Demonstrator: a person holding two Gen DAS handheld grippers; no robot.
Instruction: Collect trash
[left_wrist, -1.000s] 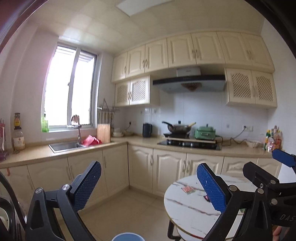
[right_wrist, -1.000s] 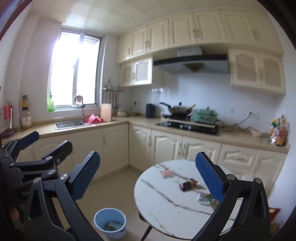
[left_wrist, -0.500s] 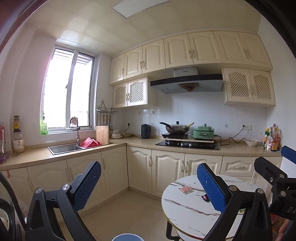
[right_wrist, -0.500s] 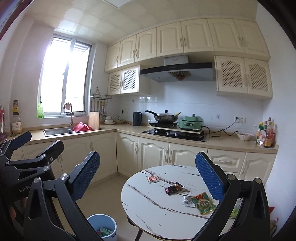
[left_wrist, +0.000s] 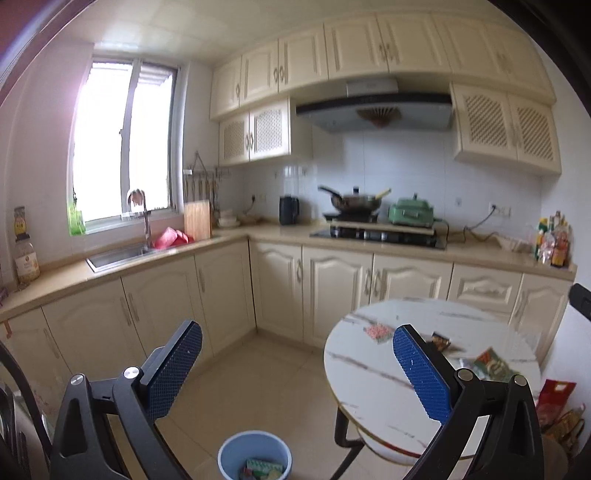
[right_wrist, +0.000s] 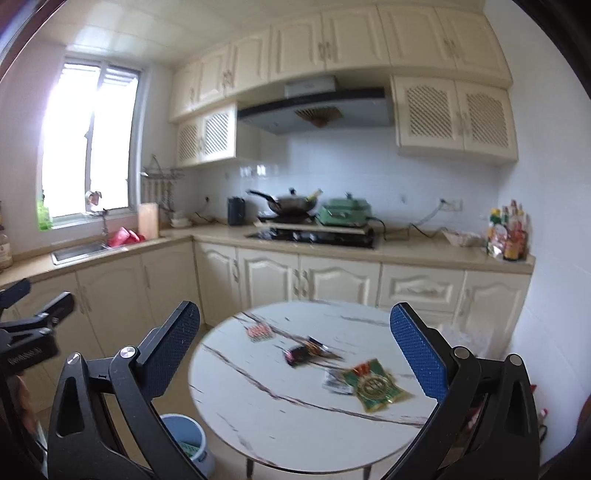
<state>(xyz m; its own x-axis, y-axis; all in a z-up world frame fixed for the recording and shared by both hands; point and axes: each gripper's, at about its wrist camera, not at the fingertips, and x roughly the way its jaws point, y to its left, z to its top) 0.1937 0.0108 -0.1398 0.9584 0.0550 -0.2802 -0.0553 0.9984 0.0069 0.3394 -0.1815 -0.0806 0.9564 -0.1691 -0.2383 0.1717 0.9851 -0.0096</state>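
In the left wrist view the left gripper (left_wrist: 295, 373) hangs with its jaws wide and empty above the floor, the blue bin (left_wrist: 254, 455) just below it and beside the round marble table (left_wrist: 369, 387), a few wrappers already lying inside. In the right wrist view the right gripper (right_wrist: 295, 350) is likewise wide and empty, short of the table, where the green wrapper (right_wrist: 375, 384), dark wrapper (right_wrist: 301, 353) and red-white wrapper (right_wrist: 260, 332) lie flat; thin foil on smooth stone may well slide from the pads or skid off the table's edge.
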